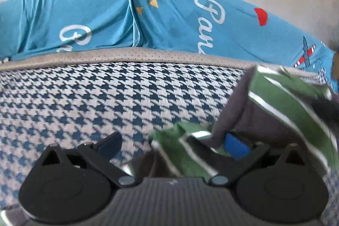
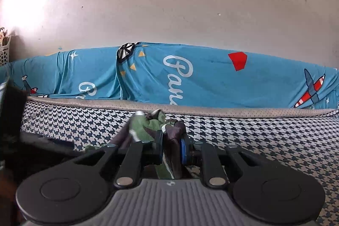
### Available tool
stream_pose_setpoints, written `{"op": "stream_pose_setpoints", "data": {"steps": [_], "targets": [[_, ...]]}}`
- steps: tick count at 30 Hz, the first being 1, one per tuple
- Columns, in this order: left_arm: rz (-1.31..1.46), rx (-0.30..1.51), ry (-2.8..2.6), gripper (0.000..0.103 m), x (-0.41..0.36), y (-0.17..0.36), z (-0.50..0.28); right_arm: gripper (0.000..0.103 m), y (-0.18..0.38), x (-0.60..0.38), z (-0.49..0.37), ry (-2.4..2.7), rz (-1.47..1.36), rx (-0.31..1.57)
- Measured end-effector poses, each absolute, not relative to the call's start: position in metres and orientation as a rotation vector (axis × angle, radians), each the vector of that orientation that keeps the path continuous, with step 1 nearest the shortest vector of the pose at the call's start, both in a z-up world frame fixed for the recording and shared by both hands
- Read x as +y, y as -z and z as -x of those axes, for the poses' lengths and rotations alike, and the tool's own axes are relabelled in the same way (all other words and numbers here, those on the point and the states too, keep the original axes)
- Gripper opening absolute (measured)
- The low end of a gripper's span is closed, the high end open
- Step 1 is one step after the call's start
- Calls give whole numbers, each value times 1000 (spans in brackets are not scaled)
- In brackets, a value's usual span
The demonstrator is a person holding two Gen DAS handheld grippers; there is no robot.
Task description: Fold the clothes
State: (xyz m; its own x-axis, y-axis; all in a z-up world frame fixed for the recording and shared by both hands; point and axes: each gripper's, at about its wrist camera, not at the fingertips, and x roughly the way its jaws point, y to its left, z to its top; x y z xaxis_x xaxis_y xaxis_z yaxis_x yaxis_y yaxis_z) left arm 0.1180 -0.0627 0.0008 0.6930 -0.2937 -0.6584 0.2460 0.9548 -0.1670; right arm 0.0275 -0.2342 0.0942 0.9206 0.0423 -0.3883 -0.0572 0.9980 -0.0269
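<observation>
While the garment [image 2: 148,124] lies bunched on the houndstooth bed [image 2: 264,137], the right tongs [image 2: 171,149] pinch a fold of it tight; the left tongs [image 1: 171,145] gape wide, cloth draped over one finger [image 1: 237,146], nothing clamped.

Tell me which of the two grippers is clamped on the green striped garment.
The right gripper: its jaws pinch the green striped garment. The left gripper stands open, cloth only draped over one finger.

Garment [image 2: 148,124] on the mattress [image 2: 254,135], bedsheet roll [image 2: 211,82] behind it, wall [image 2: 169,3] behind that
</observation>
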Motion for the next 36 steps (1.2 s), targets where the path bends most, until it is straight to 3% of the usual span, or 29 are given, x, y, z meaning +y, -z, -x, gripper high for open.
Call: {"op": "stream_pose_setpoints", "data": {"steps": [10, 17, 30, 34, 36], "targets": [[47, 729, 270, 103, -81, 16, -146, 16, -84, -215, -33, -130, 54, 429], [201, 679, 244, 103, -47, -10, -146, 16, -79, -202, -36, -157, 71, 437], [237, 645, 200, 103, 14, -41, -58, 16, -46, -141, -40, -273, 186, 474], [278, 672, 183, 103, 36, -33, -43, 21, -22, -126, -49, -292, 241, 532], [296, 686, 185, 103, 44, -32, -44, 30, -14, -121, -49, -297, 274, 535]]}}
